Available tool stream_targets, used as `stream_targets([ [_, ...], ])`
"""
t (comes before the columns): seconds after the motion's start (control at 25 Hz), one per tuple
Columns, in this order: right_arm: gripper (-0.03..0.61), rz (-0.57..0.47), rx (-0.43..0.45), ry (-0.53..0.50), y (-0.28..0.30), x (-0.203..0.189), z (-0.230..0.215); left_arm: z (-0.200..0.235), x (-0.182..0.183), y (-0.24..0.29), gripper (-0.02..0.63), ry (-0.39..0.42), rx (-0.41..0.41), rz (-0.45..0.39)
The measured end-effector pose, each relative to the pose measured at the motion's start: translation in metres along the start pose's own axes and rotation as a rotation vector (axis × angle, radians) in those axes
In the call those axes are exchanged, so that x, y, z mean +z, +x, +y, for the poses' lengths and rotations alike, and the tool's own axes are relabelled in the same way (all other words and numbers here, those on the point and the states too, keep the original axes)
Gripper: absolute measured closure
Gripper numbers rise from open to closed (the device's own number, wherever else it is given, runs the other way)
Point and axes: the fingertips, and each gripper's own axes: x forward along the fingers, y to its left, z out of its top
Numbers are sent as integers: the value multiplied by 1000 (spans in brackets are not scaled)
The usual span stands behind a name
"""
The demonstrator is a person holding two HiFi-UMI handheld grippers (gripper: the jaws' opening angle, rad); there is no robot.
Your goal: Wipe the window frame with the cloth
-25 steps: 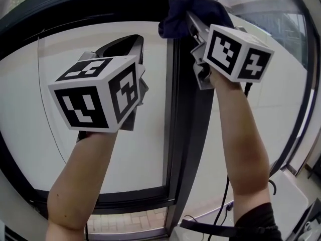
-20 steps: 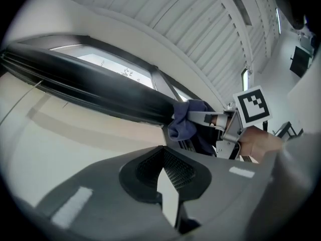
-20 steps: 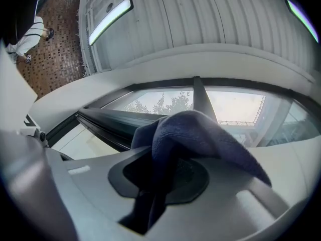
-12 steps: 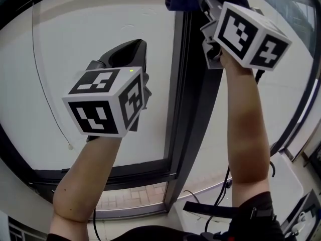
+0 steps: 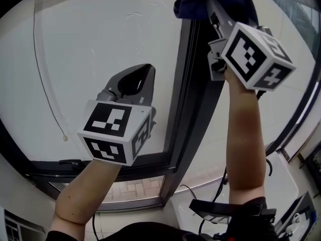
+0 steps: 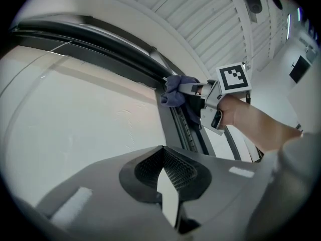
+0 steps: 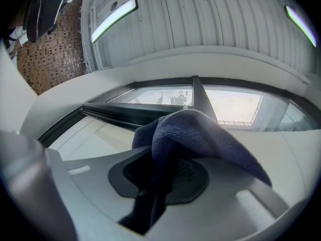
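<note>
A dark blue cloth [image 5: 196,5] is pressed against the top of the dark vertical window frame [image 5: 183,119]. My right gripper [image 5: 213,6] is shut on it, raised high at the upper right of the head view. In the right gripper view the cloth [image 7: 200,134] bulges out over the jaws and hides their tips. The left gripper view shows the cloth [image 6: 175,90] touching the frame [image 6: 186,128] near the upper corner. My left gripper [image 5: 134,78] hovers lower, left of the frame and in front of the glass, shut and holding nothing [image 6: 163,157].
A thin blind cord with a small bead [image 5: 65,138] hangs at the left of the pane. The lower frame rail [image 5: 100,174] runs below my left arm. Black cables [image 5: 220,205] and a white ledge [image 5: 288,185] lie at the lower right.
My right gripper has carried the cloth upward along the vertical frame. My left gripper has sunk lower and a little to the right in the head view.
</note>
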Motion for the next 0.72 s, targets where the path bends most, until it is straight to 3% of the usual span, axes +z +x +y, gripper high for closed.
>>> stream_targets([
  [0.72,512,33,9,-6,-38,-42,21,10,-34,-13,620,-57,50,12],
])
